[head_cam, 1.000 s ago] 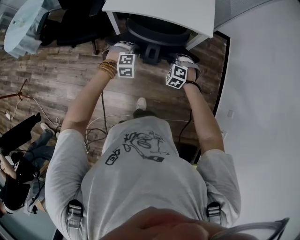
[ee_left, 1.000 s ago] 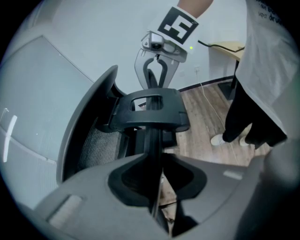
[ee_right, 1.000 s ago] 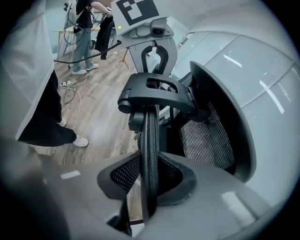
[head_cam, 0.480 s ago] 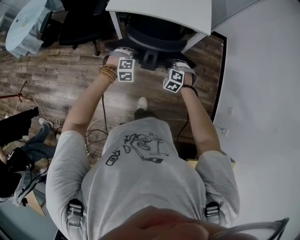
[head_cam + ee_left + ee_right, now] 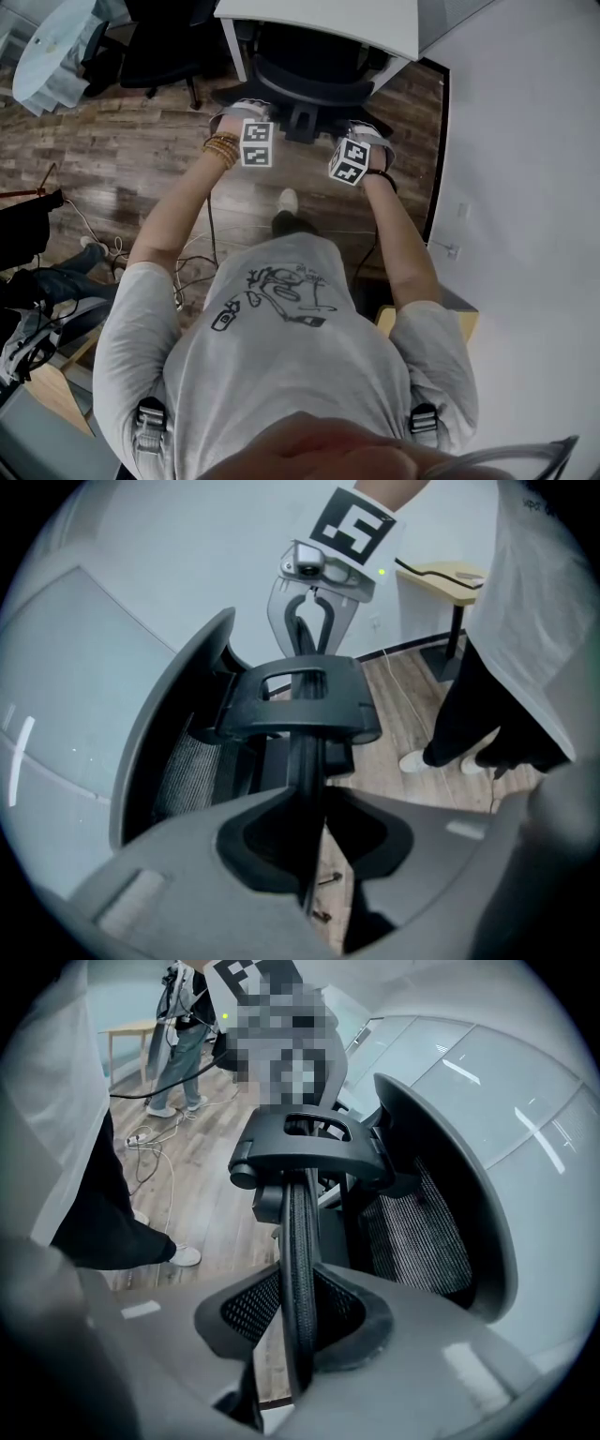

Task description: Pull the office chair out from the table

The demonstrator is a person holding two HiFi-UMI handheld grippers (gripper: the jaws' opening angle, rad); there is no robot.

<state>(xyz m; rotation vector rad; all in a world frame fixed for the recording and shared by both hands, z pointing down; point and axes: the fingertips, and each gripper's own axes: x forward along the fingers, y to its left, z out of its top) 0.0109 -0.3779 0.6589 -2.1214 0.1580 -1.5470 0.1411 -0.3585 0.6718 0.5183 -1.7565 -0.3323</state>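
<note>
A black office chair (image 5: 309, 75) stands half under the white table (image 5: 328, 21) at the top of the head view. My left gripper (image 5: 240, 108) and right gripper (image 5: 372, 133) hold the two sides of its backrest top. In the left gripper view my left gripper (image 5: 314, 850) is shut on the thin black backrest rim (image 5: 307, 761), below the chair's top bracket (image 5: 300, 700). Across the chair the right gripper (image 5: 309, 588) shows. The right gripper view shows my right gripper (image 5: 300, 1321) shut on the mesh backrest edge (image 5: 300, 1232).
A white wall (image 5: 525, 187) runs along the right, close to the chair. A second black chair (image 5: 150, 47) and a pale covered table (image 5: 52, 56) stand at the upper left. Cables (image 5: 192, 258) lie on the wood floor near my feet. A person (image 5: 42, 281) is at the left.
Both grippers have drawn back toward me with the backrest in them. More of the chair's seat now shows from under the white table, which has slid toward the picture's top.
</note>
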